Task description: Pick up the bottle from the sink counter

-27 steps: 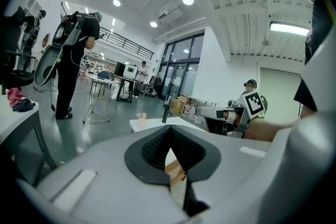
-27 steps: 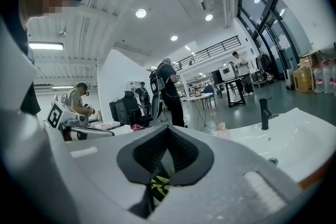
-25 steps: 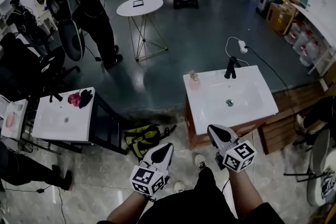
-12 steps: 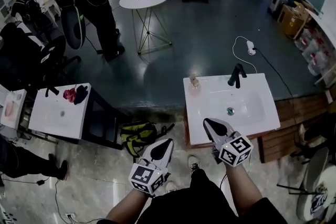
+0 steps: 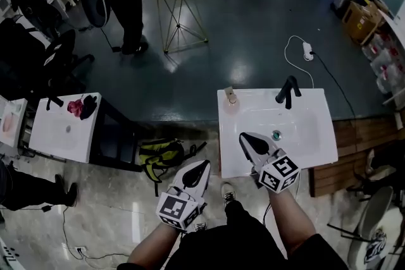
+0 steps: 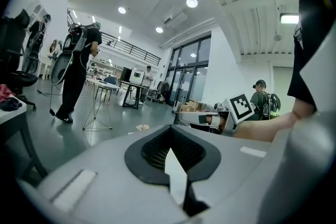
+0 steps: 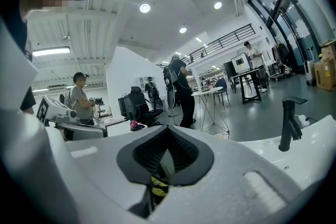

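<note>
No text, label, brand or number is legible in any of the views.

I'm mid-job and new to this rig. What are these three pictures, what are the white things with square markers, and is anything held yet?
No robot here: a person carries the left hand-held gripper and the right hand-held gripper, white two-jaw tools bearing marker cubes. The top-down picture comes from a camera on the person's head; the other two look along each tool's own jaws. Both pairs of jaws are shut with nothing between them. Ahead stands a white sink counter with a black faucet; the small pale pinkish bottle stands at its far left corner, untouched.
</note>
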`<control>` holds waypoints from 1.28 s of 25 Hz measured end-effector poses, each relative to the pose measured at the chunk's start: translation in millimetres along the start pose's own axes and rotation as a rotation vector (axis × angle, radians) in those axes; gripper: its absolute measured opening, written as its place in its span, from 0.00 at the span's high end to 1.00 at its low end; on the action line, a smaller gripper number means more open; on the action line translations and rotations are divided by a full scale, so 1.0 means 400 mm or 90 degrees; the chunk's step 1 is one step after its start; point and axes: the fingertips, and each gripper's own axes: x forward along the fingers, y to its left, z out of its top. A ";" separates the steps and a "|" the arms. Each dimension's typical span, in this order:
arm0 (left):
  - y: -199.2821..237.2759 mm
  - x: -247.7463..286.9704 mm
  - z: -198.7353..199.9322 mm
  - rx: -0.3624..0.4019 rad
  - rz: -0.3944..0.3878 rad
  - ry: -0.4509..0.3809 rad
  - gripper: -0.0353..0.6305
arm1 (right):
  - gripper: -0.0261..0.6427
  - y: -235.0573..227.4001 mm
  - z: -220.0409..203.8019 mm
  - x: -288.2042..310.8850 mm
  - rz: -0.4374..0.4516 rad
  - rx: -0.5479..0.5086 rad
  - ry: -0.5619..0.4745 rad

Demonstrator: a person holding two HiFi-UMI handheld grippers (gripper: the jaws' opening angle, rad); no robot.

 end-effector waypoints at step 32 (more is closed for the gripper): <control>0.093 0.285 -0.091 0.002 0.037 -0.002 0.94 | 0.91 -0.301 -0.111 0.209 0.006 -0.037 0.022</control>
